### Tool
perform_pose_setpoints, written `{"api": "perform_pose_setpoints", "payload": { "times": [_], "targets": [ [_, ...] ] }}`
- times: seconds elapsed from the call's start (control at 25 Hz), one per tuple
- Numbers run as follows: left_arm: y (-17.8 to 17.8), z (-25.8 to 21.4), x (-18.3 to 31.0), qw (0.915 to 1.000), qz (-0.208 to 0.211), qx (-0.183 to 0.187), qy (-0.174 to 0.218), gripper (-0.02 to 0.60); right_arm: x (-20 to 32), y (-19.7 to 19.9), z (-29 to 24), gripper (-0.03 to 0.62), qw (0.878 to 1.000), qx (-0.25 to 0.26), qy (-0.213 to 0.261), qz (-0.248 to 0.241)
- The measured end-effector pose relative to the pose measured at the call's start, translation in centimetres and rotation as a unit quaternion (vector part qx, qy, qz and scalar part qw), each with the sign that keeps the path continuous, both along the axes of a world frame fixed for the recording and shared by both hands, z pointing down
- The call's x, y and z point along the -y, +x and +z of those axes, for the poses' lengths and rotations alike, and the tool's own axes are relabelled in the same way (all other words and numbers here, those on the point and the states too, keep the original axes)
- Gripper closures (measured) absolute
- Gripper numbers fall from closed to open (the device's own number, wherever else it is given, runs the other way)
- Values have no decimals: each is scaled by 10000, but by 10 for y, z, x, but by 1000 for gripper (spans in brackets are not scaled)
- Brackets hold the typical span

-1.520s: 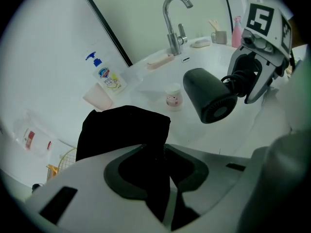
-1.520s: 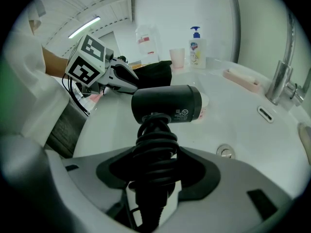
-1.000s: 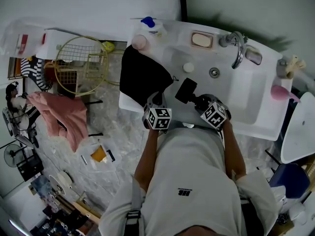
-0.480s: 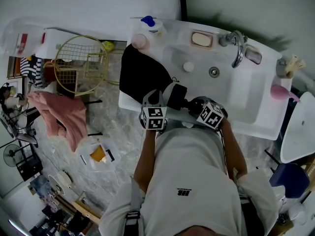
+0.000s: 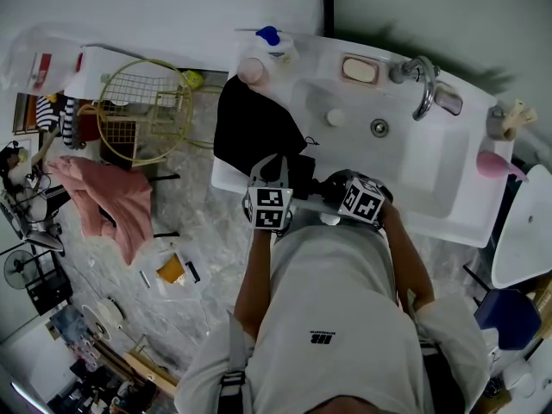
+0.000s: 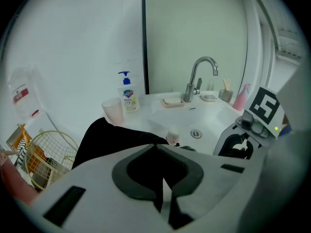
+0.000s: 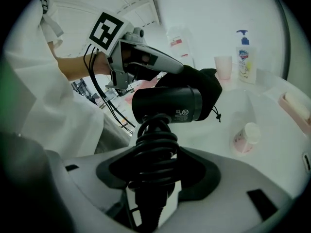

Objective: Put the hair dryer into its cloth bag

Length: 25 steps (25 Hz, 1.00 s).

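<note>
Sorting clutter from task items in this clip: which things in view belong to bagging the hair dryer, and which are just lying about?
In the job:
hair dryer, gripped by the right claw; black cloth bag, edge pinched in the left claw.

Lying about:
soap bottle, pink cup, soap dish, small jar in the sink, wire basket.

**A:** What does the hair dryer (image 7: 167, 103) look like?

**B:** It's black, with a short barrel that carries a small printed label. Its cord is wound in coils round the handle. The right gripper (image 7: 153, 181) clamps that coiled handle, and the barrel lies crosswise above the jaws.

**A:** And the cloth bag (image 5: 254, 128)?

**B:** It's black and soft, with a knotted drawstring dangling. It drapes over the sink's (image 5: 448, 210) left edge. The left gripper (image 6: 163, 191) pinches its mouth, which wraps 1 end of the barrel.
</note>
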<state>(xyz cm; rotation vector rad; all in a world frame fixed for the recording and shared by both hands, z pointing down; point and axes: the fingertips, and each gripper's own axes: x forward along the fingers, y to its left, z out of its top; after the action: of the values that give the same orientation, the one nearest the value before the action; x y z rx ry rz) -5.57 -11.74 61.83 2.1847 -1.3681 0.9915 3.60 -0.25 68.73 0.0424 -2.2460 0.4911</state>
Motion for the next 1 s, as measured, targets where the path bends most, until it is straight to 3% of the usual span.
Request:
{"api": "perform_pose_setpoints", "payload": {
  "times": [0.24,1.0],
  "targets": [
    [1,-11,-3,9997,192,-122,18,549,1,-18,-2,329,9999,29,-34,-167],
    [-5,-27,-28,9969,647,-443,25,549,41,-57,-6,329,9987,-29,19,509]
  ]
}}
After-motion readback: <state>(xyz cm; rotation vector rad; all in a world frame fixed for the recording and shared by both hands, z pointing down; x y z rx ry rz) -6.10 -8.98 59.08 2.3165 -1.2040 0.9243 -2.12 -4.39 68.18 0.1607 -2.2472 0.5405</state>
